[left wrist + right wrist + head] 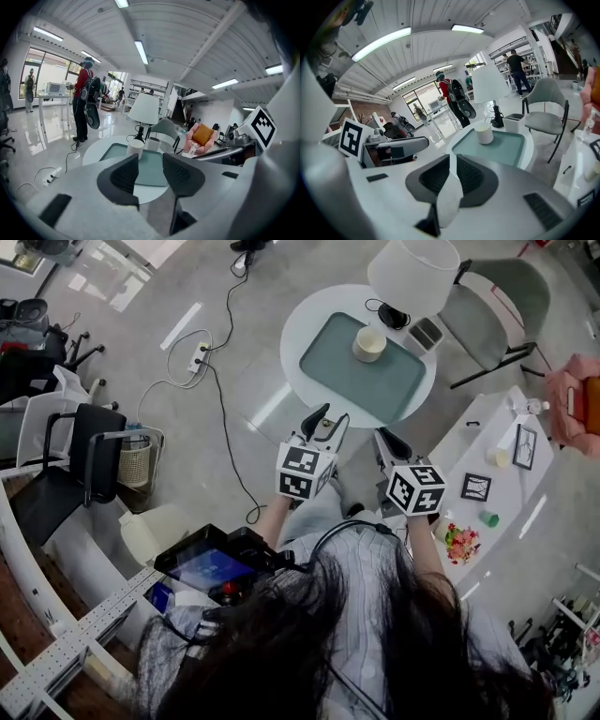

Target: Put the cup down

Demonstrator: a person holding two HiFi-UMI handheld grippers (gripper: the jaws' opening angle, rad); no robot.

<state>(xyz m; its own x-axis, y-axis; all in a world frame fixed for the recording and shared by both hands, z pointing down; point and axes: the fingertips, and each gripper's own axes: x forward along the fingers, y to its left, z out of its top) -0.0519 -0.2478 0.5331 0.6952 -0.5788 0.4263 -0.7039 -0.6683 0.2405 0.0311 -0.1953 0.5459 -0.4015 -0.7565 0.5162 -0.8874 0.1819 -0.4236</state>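
Observation:
A cream cup (pixel 368 343) stands upright on a teal tray (pixel 342 381) on the round white table (pixel 298 338), ahead of both grippers. My left gripper (pixel 323 414) hovers short of the table's near edge. Its jaws stand apart with nothing between them. In the left gripper view the cup (pixel 135 147) and tray (pixel 151 169) show beyond the left gripper (pixel 150 157). My right gripper (pixel 385 435) is beside it, a little further right, with jaws closed to a thin slit and holding nothing. The right gripper view shows the cup (pixel 483 133) beyond the right gripper (pixel 453 157).
A white lamp (pixel 412 273) and a small box (pixel 426 333) stand at the table's far side, with a grey chair (pixel 497 306) behind. A white side table (pixel 487 451) with frames and small cups is to the right. A black chair (pixel 84 456), a wastebasket (pixel 134 461) and floor cables (pixel 220 381) are left.

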